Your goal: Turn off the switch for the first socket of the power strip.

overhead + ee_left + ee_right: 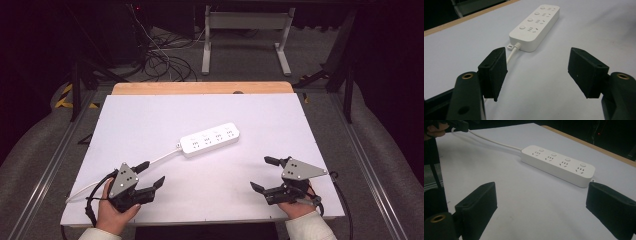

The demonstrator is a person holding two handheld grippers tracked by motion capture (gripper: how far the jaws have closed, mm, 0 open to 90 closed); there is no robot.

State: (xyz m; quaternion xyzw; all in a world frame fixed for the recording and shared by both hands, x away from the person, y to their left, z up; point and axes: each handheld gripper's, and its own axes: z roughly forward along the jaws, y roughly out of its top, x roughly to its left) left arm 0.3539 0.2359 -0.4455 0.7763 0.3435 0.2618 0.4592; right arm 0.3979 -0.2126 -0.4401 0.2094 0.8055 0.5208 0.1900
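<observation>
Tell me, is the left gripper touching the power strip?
Apart. The high view shows bare white table between the left gripper and the power strip.

The power strip's white cord [82,190] passes out of sight beneath the left gripper [151,176].

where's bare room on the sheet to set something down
Free: the far strip between the white four-socket power strip and the wooden table edge, and the near middle between the left hand-held gripper and right hand-held gripper. Crowded: near left, around the white cord.

A white four-socket power strip [209,139] lies flat mid-table, angled, its cord [161,159] trailing toward the near-left edge.
</observation>
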